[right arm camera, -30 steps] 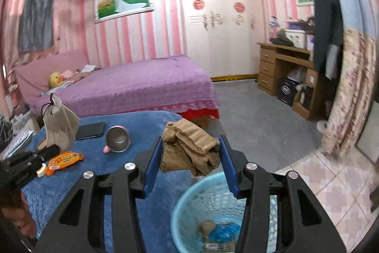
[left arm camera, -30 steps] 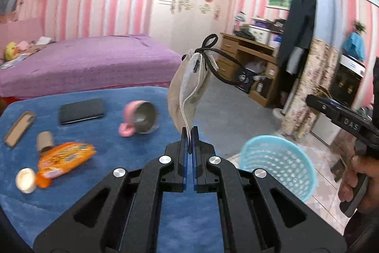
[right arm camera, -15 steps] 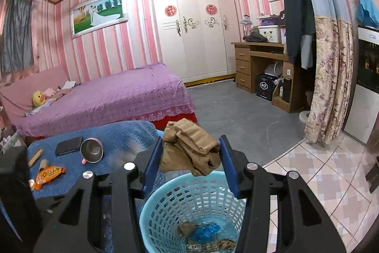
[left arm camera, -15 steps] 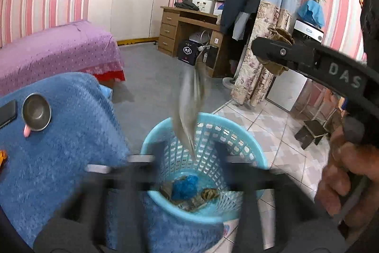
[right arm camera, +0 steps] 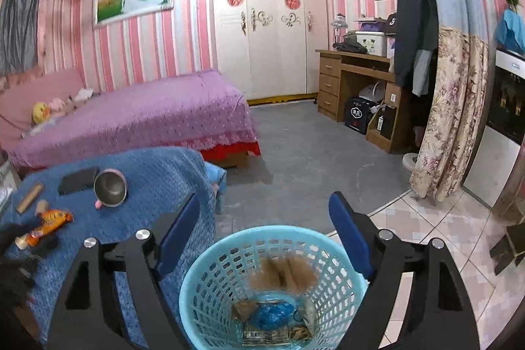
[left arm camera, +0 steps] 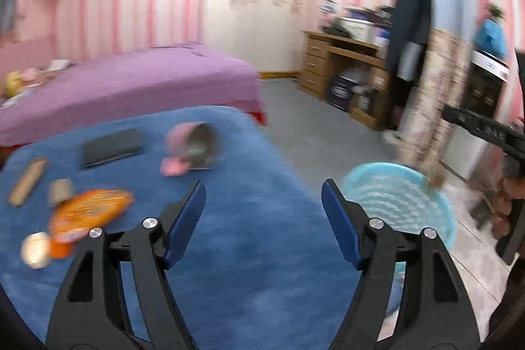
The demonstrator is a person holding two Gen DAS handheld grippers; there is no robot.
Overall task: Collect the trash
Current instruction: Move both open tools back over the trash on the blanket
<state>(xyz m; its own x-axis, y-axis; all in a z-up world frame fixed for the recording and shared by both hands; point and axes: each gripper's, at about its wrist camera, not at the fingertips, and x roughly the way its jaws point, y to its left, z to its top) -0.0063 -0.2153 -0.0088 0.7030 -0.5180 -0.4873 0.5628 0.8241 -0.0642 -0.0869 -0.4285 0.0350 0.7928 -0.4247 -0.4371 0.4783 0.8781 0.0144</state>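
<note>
My left gripper point(left arm camera: 263, 186) hangs over the blue-covered table point(left arm camera: 262, 251), its jaws opening with nothing between them. On the table's left lie an orange snack wrapper point(left arm camera: 90, 212), a cardboard tube point(left arm camera: 60, 191) and a white cap point(left arm camera: 35, 250). My right gripper point(right arm camera: 264, 199) is above the light blue basket point(right arm camera: 203, 284), its jaws opening too. A crumpled brown paper point(right arm camera: 282, 274), blurred, is dropping free inside the basket. A blue wrapper point(right arm camera: 274, 312) and other scraps lie on the basket's bottom.
A pink cup point(left arm camera: 193, 150) lies on its side by a black phone point(left arm camera: 113, 148) and a brown stick-like item point(left arm camera: 28, 186). The basket point(left arm camera: 398, 202) stands on the floor off the table's right edge. A purple bed point(right arm camera: 137, 117) and a wooden desk point(right arm camera: 354, 81) lie beyond.
The left gripper let the beige bag go over the basket, then swung back over the table, open. The right gripper opened and the brown paper fell from it into the basket.
</note>
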